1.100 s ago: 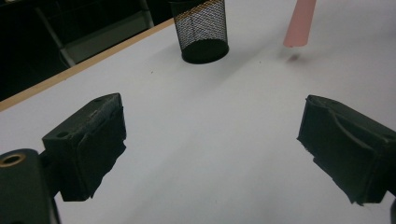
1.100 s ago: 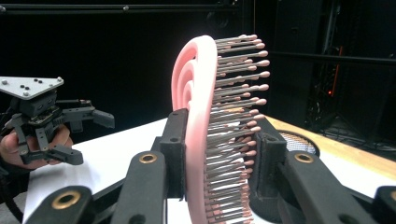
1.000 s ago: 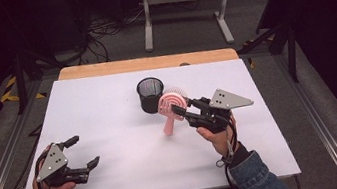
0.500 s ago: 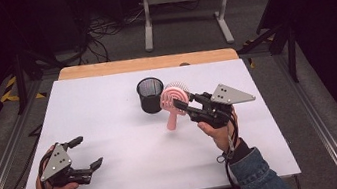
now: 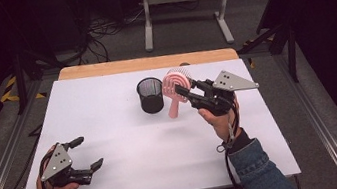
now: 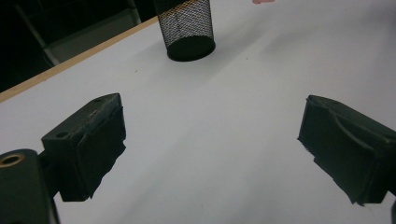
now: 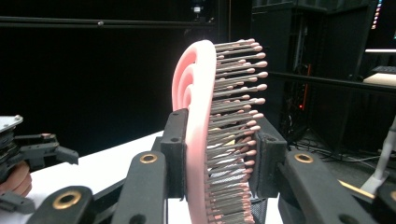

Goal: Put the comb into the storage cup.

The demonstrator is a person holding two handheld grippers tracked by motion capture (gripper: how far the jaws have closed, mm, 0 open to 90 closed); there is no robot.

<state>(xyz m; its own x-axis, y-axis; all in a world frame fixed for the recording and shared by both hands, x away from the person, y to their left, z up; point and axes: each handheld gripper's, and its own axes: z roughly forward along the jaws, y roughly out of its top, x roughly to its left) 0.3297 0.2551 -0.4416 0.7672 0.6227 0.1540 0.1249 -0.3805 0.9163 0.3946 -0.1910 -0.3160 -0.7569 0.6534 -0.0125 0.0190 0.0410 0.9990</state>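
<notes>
White tabletop (image 5: 128, 146) fills my working area, dark room beyond. My right gripper (image 5: 182, 91) clamps a pink hairbrush (image 5: 174, 92), one finger on its smooth back, the other pressed into the bristles. I judge the brush is held handle-down beside the black mesh cup (image 5: 150, 95) so it can be stood inside. My left gripper (image 5: 88, 152) rests near the front edge, fingers (image 6: 88, 144) wide apart with nothing between them, the cup well ahead of them.
</notes>
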